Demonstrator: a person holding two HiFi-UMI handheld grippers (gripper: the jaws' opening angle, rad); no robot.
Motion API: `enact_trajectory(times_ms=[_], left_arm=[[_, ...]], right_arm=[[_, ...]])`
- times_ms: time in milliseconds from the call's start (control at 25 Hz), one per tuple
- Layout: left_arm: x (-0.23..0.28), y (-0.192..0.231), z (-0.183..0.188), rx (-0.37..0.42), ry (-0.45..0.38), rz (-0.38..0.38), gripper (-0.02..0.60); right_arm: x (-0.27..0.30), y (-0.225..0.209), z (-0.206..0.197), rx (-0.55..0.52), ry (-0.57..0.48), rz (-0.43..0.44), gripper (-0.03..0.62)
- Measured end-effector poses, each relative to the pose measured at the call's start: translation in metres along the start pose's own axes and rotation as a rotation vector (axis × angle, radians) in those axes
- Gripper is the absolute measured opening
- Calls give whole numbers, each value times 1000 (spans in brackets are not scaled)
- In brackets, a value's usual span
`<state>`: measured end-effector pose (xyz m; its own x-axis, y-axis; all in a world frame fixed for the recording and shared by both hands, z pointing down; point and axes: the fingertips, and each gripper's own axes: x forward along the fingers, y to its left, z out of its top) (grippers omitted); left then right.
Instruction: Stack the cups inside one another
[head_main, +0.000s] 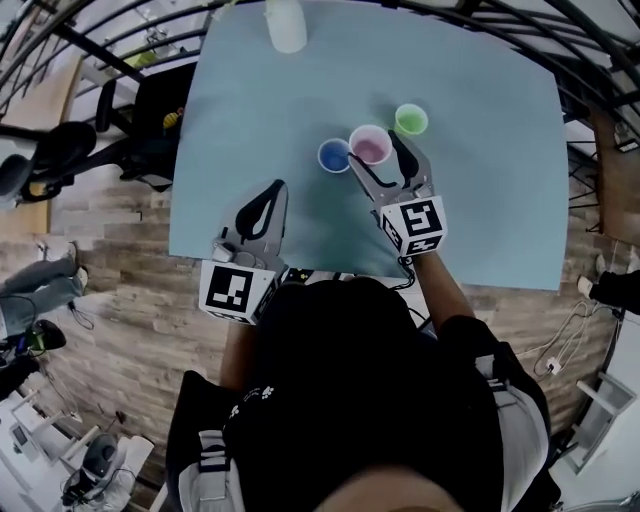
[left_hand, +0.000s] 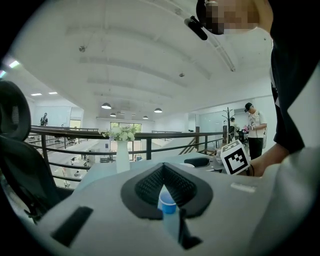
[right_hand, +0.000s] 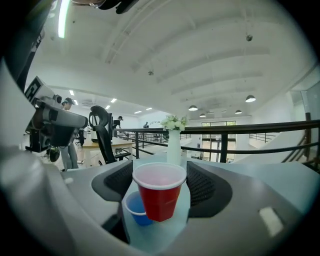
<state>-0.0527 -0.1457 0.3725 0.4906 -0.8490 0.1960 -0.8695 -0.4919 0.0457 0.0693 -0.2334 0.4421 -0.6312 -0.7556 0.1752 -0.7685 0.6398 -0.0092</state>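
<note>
Three cups are over the pale blue table (head_main: 480, 200). The blue cup (head_main: 334, 155) stands left, the green cup (head_main: 411, 120) right and farther back. Between them is the red cup (head_main: 370, 146), with my right gripper (head_main: 374, 150) shut on it just below the rim. In the right gripper view the red cup (right_hand: 159, 192) hangs a little off the tabletop, and the blue cup (right_hand: 135, 209) stands behind it to the left. My left gripper (head_main: 277, 190) is shut and holds nothing, near the table's front left. Past its tips the blue cup (left_hand: 167, 202) shows, some way off.
A white vase (head_main: 285, 25) with flowers stands at the table's far edge. A black office chair (head_main: 150, 110) is off the table's left side. Metal railings run behind the table. A person stands far off to the right in the left gripper view.
</note>
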Motion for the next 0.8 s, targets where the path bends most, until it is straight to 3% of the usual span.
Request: enact_trajectory(times_ms=[320, 800], left_arm=[[-14, 17, 1, -3, 3, 66, -14], [-34, 26, -5, -7, 26, 147, -14]], right_arm=[[27, 29, -5, -7, 11, 91, 348], [51, 43, -36, -6, 60, 148, 348]])
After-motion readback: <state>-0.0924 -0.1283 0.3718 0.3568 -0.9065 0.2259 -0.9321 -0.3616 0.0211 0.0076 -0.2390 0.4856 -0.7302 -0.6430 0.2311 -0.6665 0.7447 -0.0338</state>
